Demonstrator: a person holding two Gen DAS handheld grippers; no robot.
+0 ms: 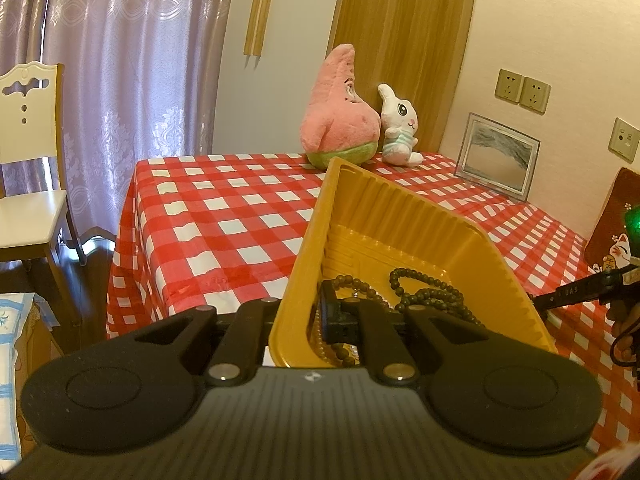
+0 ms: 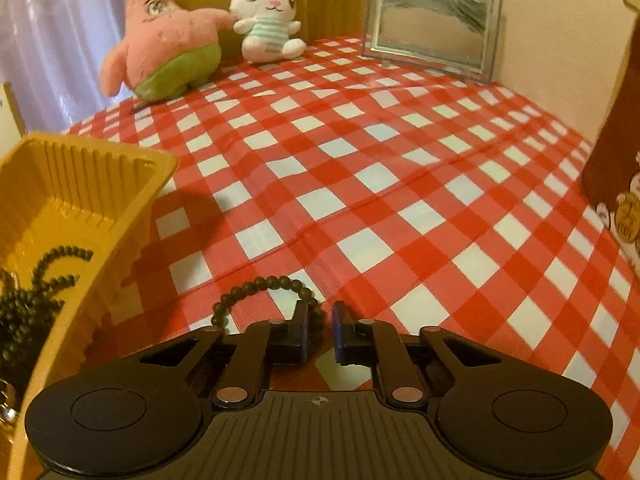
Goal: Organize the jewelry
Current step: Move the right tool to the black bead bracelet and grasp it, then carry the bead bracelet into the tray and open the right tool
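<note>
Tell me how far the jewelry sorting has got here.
Done: dark bead strands already lie in the yellow tray. In hand: the left gripper clamps the tray's wall; the right gripper, jaws slightly apart, is at a black bead bracelet on the tablecloth. Left: grip that bracelet and put it in the tray.

Both handheld tools look alike: the left matte black plastic gripper (image 1: 298,316) and the right one (image 2: 320,334) have ribbed bodies, a round disc either side behind the fingers, silver pivot rivets and a small crosshair mark.
</note>
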